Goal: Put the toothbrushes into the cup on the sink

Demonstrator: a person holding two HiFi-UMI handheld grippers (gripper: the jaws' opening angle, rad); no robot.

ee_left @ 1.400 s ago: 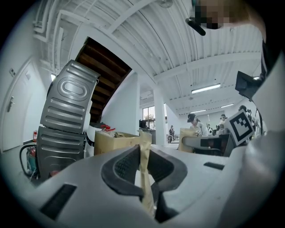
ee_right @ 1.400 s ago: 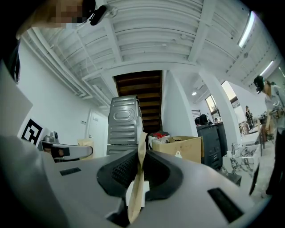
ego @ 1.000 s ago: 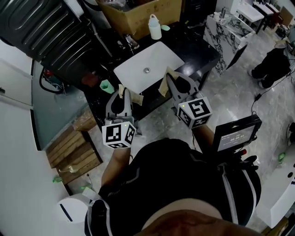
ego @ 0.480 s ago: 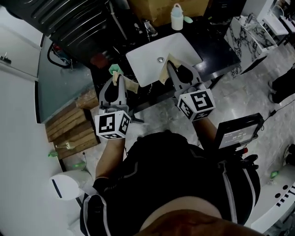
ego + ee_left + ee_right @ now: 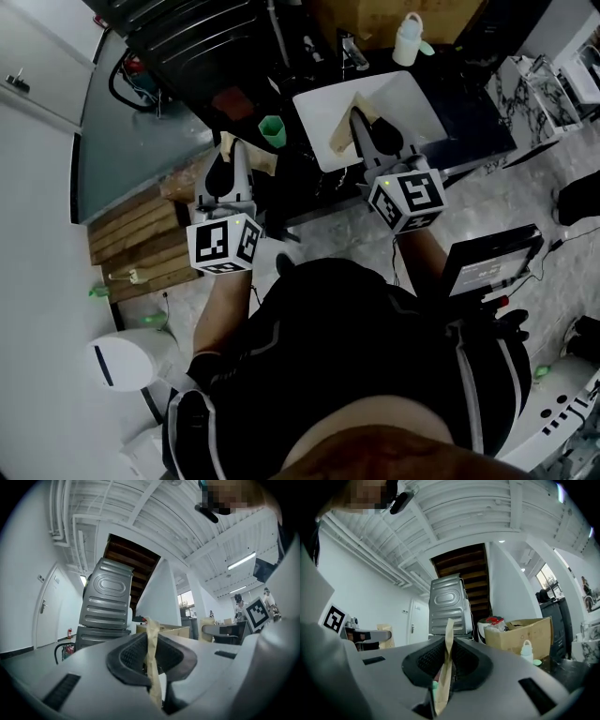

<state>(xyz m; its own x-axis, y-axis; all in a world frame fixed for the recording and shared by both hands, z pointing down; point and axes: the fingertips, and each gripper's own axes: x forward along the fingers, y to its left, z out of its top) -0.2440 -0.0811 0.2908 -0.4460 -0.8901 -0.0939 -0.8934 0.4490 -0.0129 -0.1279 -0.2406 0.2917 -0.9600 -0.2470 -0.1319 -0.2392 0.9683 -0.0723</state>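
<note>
Moved: left claw (image 5: 151,654) and right claw (image 5: 446,660) have been carried sideways along the counter (image 5: 466,117) front; the cup (image 5: 272,131), earlier seen left of the left claw, is now seen between the two claws; both grips are unchanged
Cup: stood upright on the counter, just left of the sink (image 5: 412,103); no brush can be seen in it
Risk: each brush is pinched as a thin flat strip, so it could be swung or pulled loose if the cup rim is struck; the light cup could be tipped; a brush let go early could be lost into the sink; the claws could be knocked together over one small cup
Left claw: narrowed onto the left brush (image 5: 151,625), a tan strip judged to be wrapped
Right claw: narrowed likewise onto the right brush (image 5: 449,630)
</note>
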